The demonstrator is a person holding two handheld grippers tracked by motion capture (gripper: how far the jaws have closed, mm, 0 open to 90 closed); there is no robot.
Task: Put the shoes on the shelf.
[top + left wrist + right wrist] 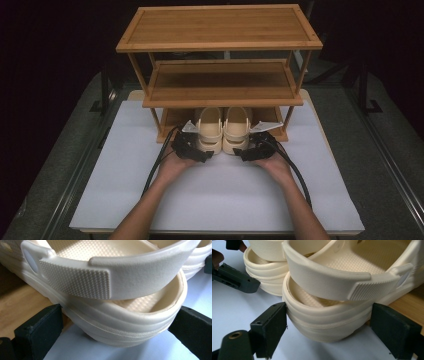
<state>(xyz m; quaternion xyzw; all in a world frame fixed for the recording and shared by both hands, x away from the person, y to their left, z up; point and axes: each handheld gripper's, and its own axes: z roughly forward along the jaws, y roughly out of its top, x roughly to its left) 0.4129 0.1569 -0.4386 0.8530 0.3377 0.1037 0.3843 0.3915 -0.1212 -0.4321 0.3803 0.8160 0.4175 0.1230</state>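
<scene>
Two cream clogs stand side by side, toes in on the bottom board of a bamboo rack [170, 117], heels sticking out over the white sheet. My left gripper [200, 152] is at the heel of the left clog [210, 127]. In the left gripper view both jaws press the sides of that heel [120, 325], below its strap, so the left gripper [120, 317] is shut on it. My right gripper [245, 152] holds the heel of the right clog [236, 127] in the same way. Its jaws touch both sides of the heel [324, 322], with the right gripper [328, 315] shut on it.
The rack has a middle shelf [222, 82] and a top shelf [220, 27], both bare. A white sheet [220, 195] covers the table in front. In the right gripper view the left clog [267, 272] and one finger [237, 280] of the left gripper are close by.
</scene>
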